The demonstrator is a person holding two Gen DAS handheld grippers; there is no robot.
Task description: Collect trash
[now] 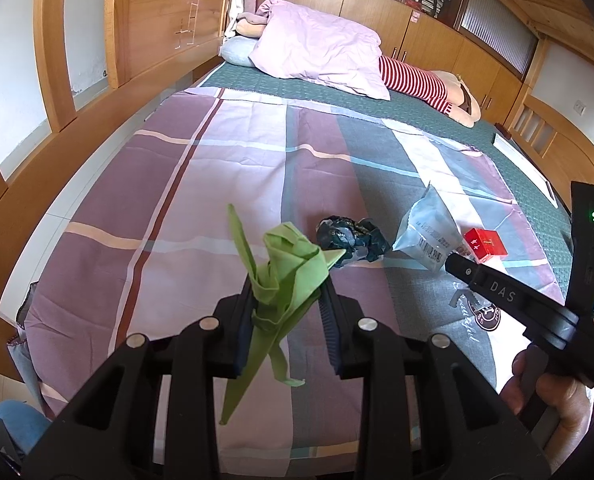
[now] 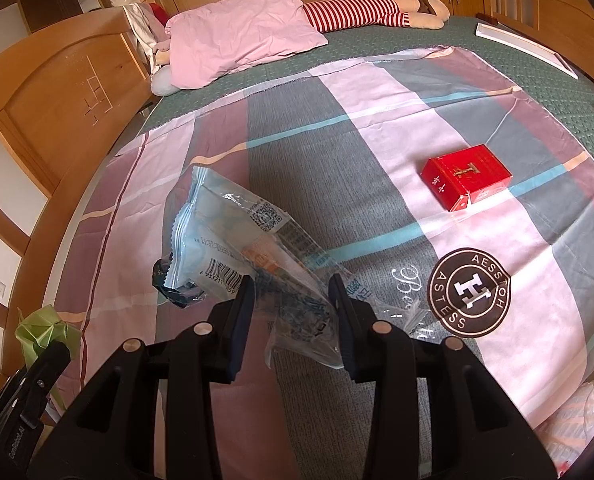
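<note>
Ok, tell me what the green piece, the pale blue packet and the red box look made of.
Green piece: looks like thin matte paper or film; it keeps sharp creases, so I can't say which. Pale blue packet: glossy plastic film, partly see-through, with zigzag-cut edge and barcode. Red box: printed card, slightly shiny, with crisp folded corners.

green paper scrap (image 1: 285, 276): crumpled | pale-blue wrapper (image 2: 233, 240): lifted, tilted | red box (image 2: 467, 178): flat on bedsheet

Daylight falls on a bed (image 1: 217, 184) with a checked sheet (image 2: 377, 128) over a green mattress (image 2: 537, 40). A pink pillow (image 1: 317, 48) lies near its far edge. Wooden cabinets (image 1: 437, 36) line the wall.
</note>
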